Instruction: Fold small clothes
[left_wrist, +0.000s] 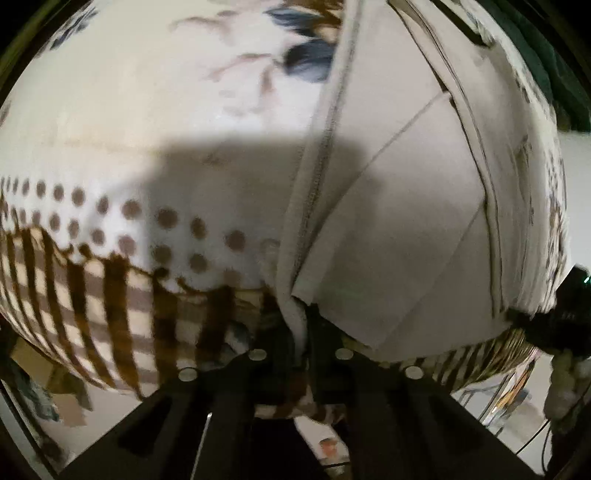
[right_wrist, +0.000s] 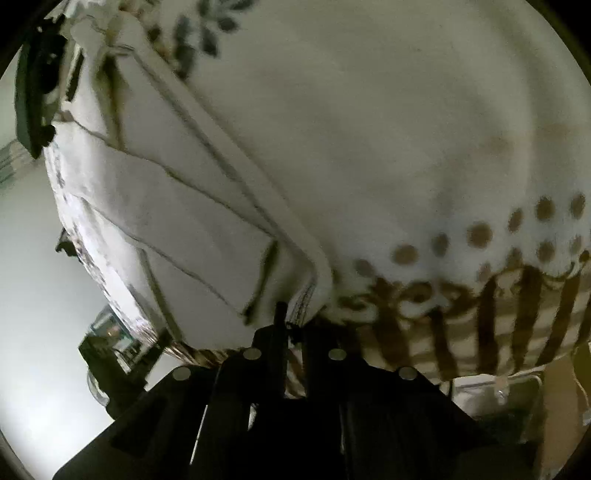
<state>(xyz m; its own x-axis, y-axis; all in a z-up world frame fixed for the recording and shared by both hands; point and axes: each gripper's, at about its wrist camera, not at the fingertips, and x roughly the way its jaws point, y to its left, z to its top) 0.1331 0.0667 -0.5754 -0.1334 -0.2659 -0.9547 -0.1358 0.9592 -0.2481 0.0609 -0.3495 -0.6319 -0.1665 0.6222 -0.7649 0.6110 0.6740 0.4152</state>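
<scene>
A light grey garment (left_wrist: 399, 221) with seams and a pocket lies on a patterned bedspread (left_wrist: 147, 110). My left gripper (left_wrist: 301, 325) is shut on a bunched corner of the garment at its near edge. In the right wrist view the same grey garment (right_wrist: 166, 206) stretches away to the upper left, and my right gripper (right_wrist: 293, 325) is shut on its ribbed edge. Both pinch points sit right at the fingertips, close to the bedspread's striped border.
The bedspread (right_wrist: 406, 129) has dark flowers, brown dots and brown stripes near its edge. Pale floor (right_wrist: 29, 295) lies beyond the bed edge, with a dark object (right_wrist: 107, 354) on it. The other gripper's dark body (left_wrist: 569, 314) shows at the right.
</scene>
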